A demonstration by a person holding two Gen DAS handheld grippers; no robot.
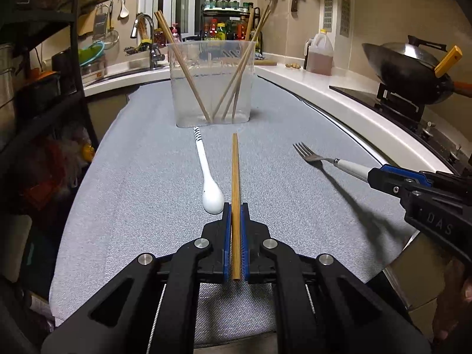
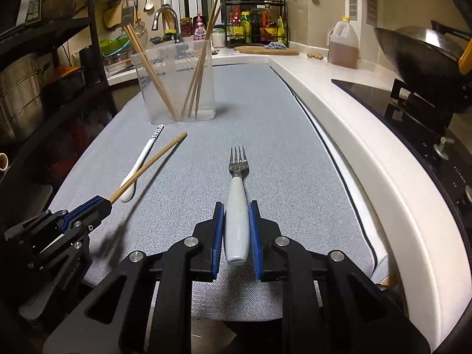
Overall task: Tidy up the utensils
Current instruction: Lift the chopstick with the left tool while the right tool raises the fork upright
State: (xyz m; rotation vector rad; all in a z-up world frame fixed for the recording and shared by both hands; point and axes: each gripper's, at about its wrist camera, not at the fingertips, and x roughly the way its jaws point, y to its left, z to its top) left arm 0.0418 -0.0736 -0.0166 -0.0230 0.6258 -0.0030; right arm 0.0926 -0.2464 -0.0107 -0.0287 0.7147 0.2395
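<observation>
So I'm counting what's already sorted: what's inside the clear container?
The clear container holds only wooden chopsticks leaning against its sides, about five. Its walls are see-through, so little is hidden, but overlapping sticks make the exact count uncertain.

Matt wood, that chopstick (image 1: 235, 177) clamped between my left claw's (image 1: 235, 209) ribbed blue pads. My right claw (image 2: 237, 206) grips the fork (image 2: 237, 194): smooth glossy white handle, dull metal tines. Woven grey cloth (image 1: 147, 206), matt and finely grained, covers the table. The far container (image 1: 211, 82) looks like cloudy clear plastic. Left, the white spoon (image 1: 210, 188) shines like glazed ceramic.
</observation>
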